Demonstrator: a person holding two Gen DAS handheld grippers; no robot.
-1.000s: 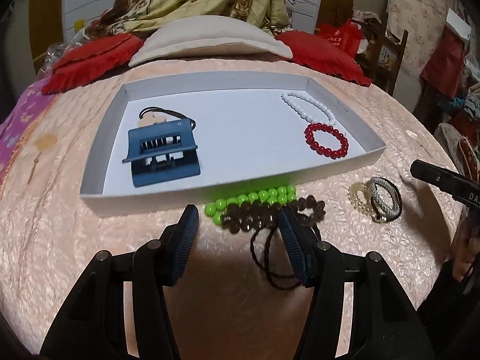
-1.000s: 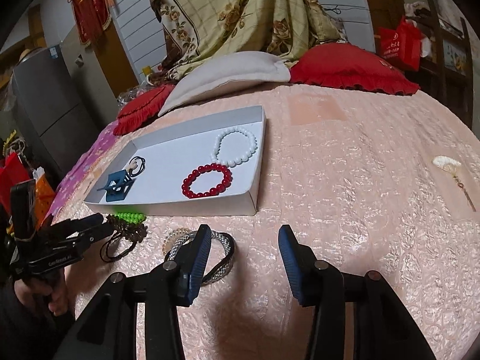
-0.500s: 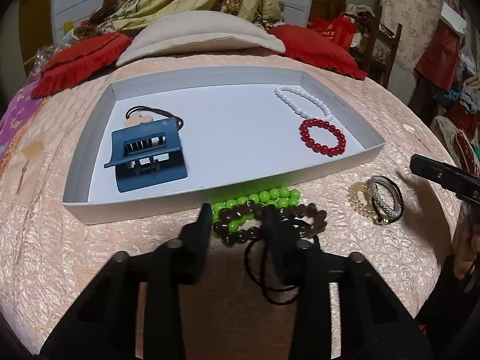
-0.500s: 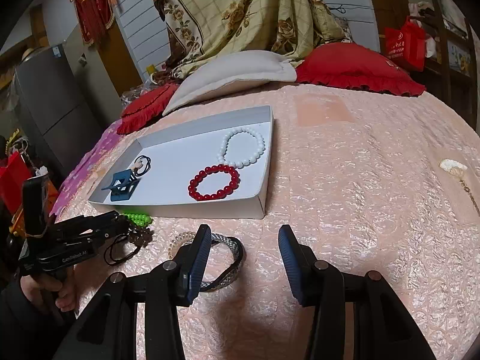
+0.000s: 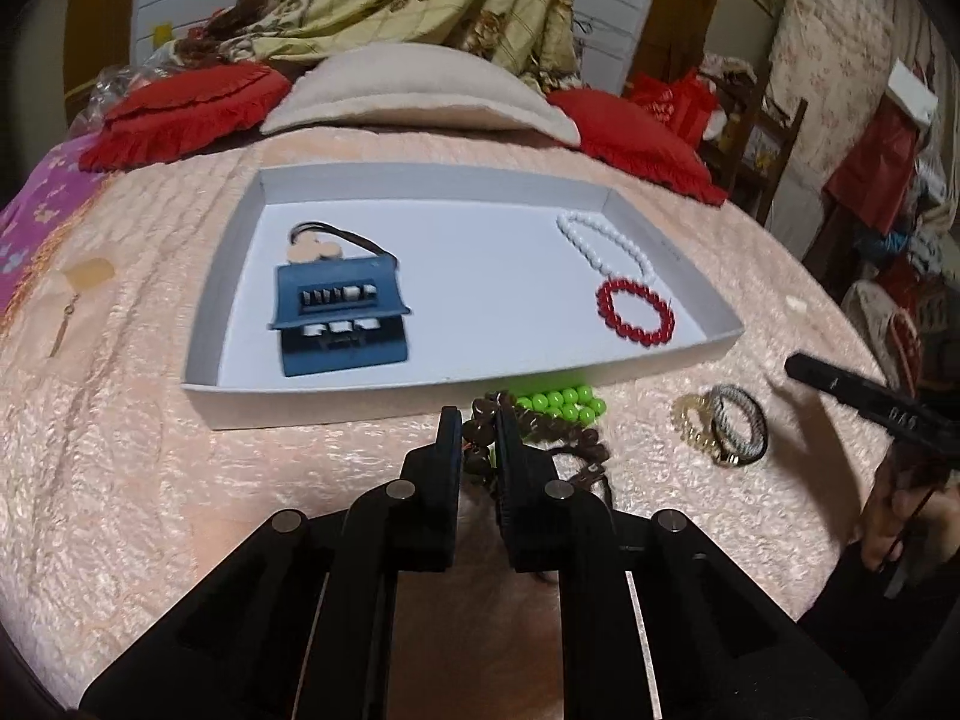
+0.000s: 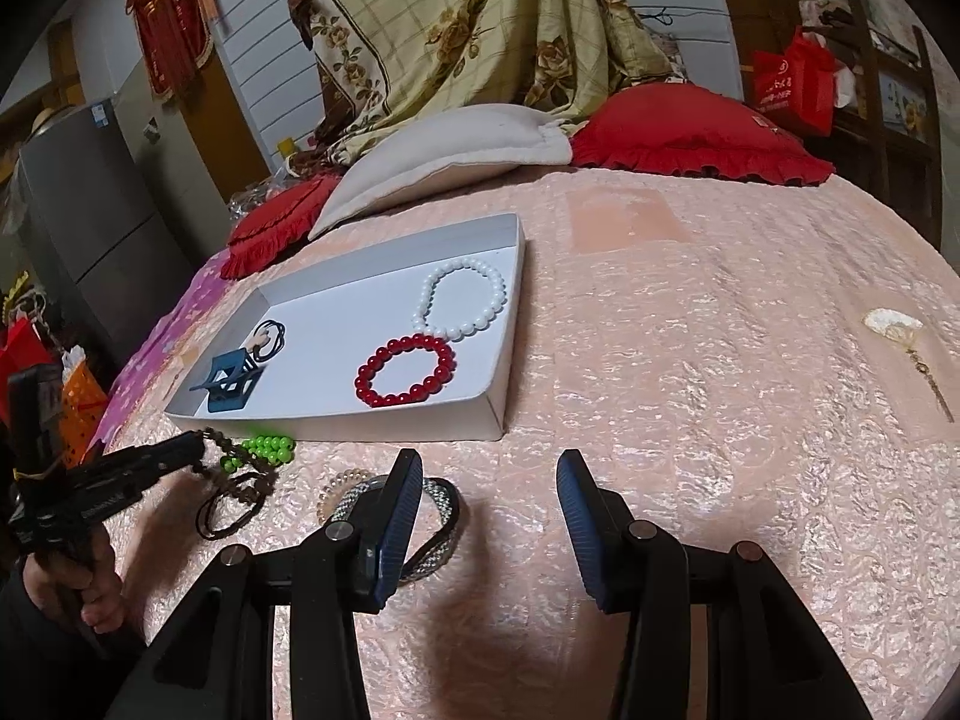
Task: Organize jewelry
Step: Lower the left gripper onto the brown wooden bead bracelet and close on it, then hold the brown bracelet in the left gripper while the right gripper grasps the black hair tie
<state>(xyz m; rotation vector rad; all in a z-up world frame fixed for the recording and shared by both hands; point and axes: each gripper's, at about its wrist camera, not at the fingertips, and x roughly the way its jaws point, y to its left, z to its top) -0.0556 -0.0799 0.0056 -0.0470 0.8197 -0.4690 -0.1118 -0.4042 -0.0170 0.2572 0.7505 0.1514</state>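
Observation:
My left gripper (image 5: pixel 480 420) is closing its jaws on the brown bead bracelet (image 5: pixel 564 432), whose beads are pinched between the fingertips just in front of the white tray (image 5: pixel 360 402). The green bead bracelet (image 5: pixel 558 399) and a black hair tie (image 5: pixel 579 471) lie tangled beside it. Inside the tray are a blue hair claw (image 5: pixel 339 324), a red bracelet (image 5: pixel 636 315) and a white bracelet (image 5: pixel 600 246). My right gripper (image 6: pixel 486 480) hangs open over the bedspread with nothing between its fingers. A grey braided bracelet (image 6: pixel 441 510) lies partly behind its left finger.
A clear bead bracelet (image 6: pixel 342 483) touches the braided one. A gold earring on a card (image 5: pixel 66 324) lies left of the tray, and a pale hairpin (image 6: pixel 894 330) far right. A beige pillow (image 6: pixel 444 162) and red cushions (image 6: pixel 690 126) line the back of the pink bedspread.
The left jaws went from wide apart to nearly together, pinching the brown beads, and the gripper edged towards the tray and rose a little. The right gripper stayed still.

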